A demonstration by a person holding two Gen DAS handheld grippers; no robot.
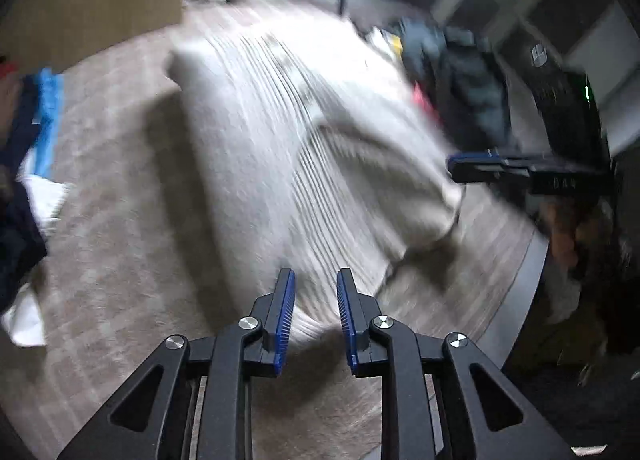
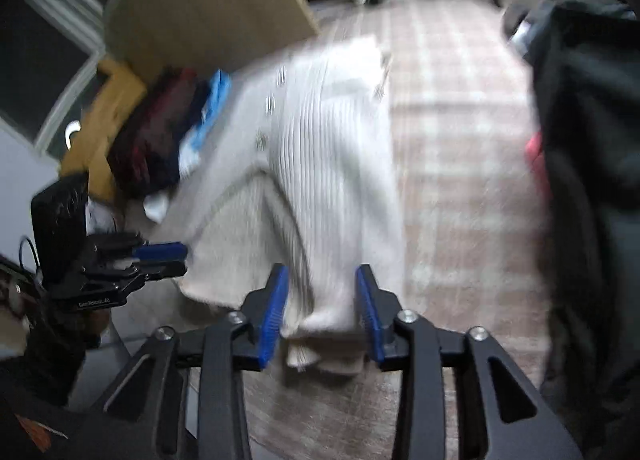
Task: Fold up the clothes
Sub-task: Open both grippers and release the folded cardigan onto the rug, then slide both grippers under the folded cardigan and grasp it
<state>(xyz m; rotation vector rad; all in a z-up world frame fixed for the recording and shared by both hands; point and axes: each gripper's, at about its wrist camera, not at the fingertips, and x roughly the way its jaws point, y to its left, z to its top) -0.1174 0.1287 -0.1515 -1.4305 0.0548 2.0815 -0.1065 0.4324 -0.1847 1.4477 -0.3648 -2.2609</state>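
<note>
A white ribbed garment (image 1: 280, 131) lies spread on a beige checked rug (image 1: 112, 219), blurred by motion. In the left wrist view my left gripper (image 1: 316, 292) hovers over its near edge with the blue pads apart, and cloth shows in the gap without being pinched. My right gripper (image 1: 452, 167) reaches in from the right at the garment's side. In the right wrist view the right gripper (image 2: 322, 288) is open, and a folded hem of the garment (image 2: 328, 163) sits loosely between its fingers. The left gripper (image 2: 176, 256) shows at the left by the cloth's edge.
A heap of blue, white and navy clothes (image 1: 36, 131) lies at the rug's left, also seen as a clothes heap (image 2: 168, 131) with red and yellow pieces. Dark garments (image 1: 468, 91) pile at the right, and a dark bag or coat (image 2: 580, 139) stands close. A wooden panel (image 2: 208, 7) leans behind.
</note>
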